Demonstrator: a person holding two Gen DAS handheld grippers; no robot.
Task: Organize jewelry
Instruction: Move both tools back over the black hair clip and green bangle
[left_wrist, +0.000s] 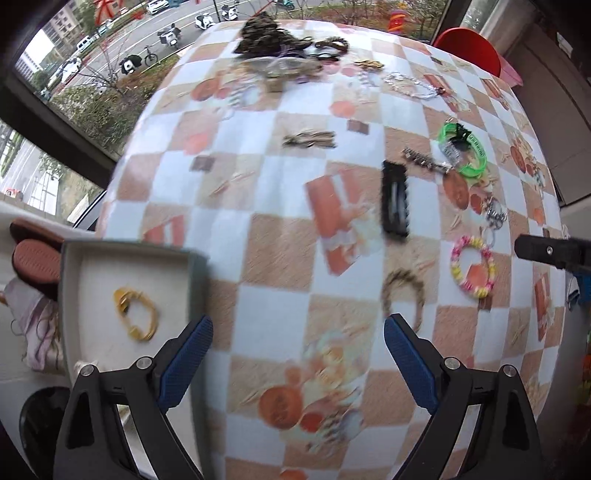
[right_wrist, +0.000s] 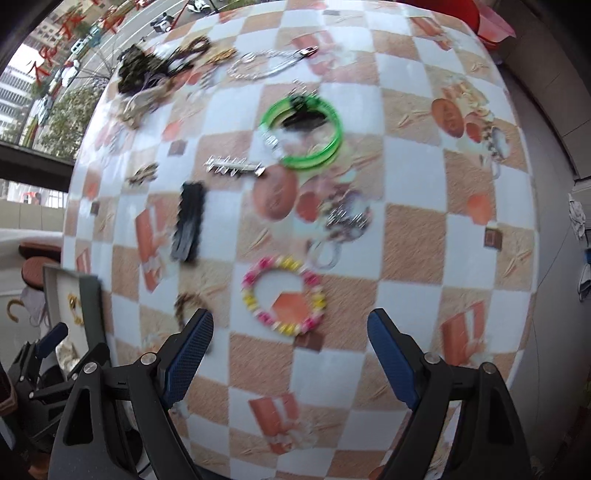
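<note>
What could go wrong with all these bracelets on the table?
The tray sticks out past the table's edge, so a bump could tip it and spill the yellow bracelet. The pink and yellow bead bracelet lies against a silvery ring, so the open right hand-held gripper might snag both.

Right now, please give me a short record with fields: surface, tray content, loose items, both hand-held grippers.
surface: checkered tablecloth
tray: at the table edge, holds a yellow bracelet
loose items: pink-yellow bead bracelet, green bangles, black hair clip, silver clip
left hand-held gripper: open, empty
right hand-held gripper: open, empty, above the bead bracelet
</note>
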